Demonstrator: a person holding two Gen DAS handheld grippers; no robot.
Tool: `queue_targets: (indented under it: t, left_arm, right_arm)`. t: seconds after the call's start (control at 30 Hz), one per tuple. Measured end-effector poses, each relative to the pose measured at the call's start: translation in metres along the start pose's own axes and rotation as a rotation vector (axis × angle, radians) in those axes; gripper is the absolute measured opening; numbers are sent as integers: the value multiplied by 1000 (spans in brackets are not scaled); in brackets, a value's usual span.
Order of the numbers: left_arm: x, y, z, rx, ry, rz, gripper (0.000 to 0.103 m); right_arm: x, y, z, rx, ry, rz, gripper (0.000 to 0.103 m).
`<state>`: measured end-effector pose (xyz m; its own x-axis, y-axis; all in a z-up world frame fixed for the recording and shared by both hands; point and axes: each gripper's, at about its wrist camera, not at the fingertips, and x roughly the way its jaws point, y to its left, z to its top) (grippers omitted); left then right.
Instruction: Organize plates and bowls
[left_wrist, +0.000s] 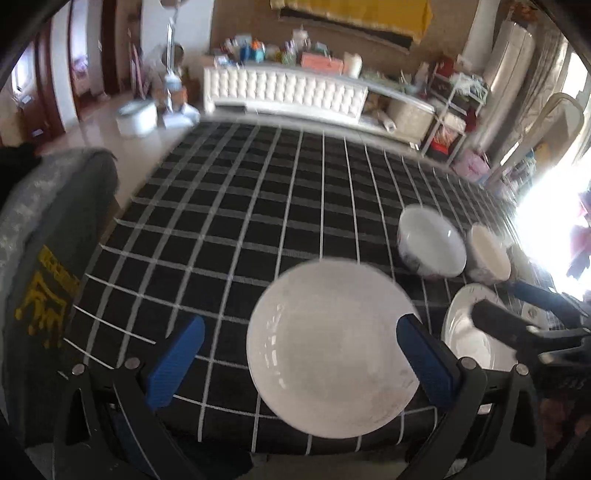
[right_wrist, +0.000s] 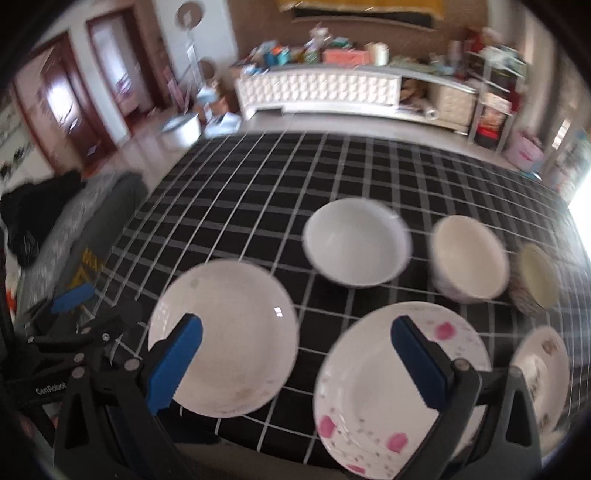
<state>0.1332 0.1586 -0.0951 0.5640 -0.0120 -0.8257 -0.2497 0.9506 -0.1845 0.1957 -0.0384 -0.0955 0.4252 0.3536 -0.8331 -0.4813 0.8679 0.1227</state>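
We take the plain white plate (right_wrist: 223, 338) as our landmark; it lies flat on the worktop (right_wrist: 258, 192), near the front edge of the black cloth w/ white grid lines. Just right of it sits the pink-flowered plate (right_wrist: 373, 391), also flat, apart from it by a strip of cloth. Further right, a third patterned plate (right_wrist: 543, 373), partly cut off at the frame edge. Behind the landmark plate and to the right stands the white bowl (right_wrist: 356, 242), upright. Right of that, the cream bowl (right_wrist: 469, 256), then a small patterned bowl (right_wrist: 535, 278), blurred.

Our left hand-held gripper (left_wrist: 301, 354) is open, jaws spread wide, holding nothing; its right blue pad (left_wrist: 424, 360) overlaps the landmark plate's right rim in left wrist view, contact unclear. Our right hand-held gripper (right_wrist: 295, 362) is open too, empty, hovering over the gap between landmark plate and flowered plate.

Left of the landmark plate, off the worktop, a grey padded cover w/ yellow print (left_wrist: 48, 280). Far behind, a white quilted cabinet (right_wrist: 317, 90) w/ clutter on top.
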Motion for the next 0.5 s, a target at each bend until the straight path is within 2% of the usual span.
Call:
queue_targets:
  t: [0.03, 0.1, 0.13, 0.17, 0.27, 0.47, 0.5]
  left_arm:
    - [4, 3, -2, 1, 14, 2, 100]
    - [19, 10, -6, 4, 55, 17, 79]
    - [27, 13, -8, 0, 77, 21, 75]
    - [36, 18, -11, -10, 103, 25, 71]
    - [55, 31, -16, -37, 160, 32, 70]
    - [72, 43, -24, -57, 220, 44, 51]
    - [74, 43, -25, -58, 230, 48, 51]
  right_arm:
    - [9, 5, 0, -24, 24, -6, 100]
    - [29, 14, -2, -63, 77, 6, 91]
    - [38, 16, -3, -72, 102, 4, 88]
    - [44, 17, -4, -72, 115, -1, 87]
    - [61, 14, -7, -57, 160, 0, 80]
    - [82, 8, -13, -50, 222, -2, 59]
    - [85, 6, -12, -49, 226, -3, 55]
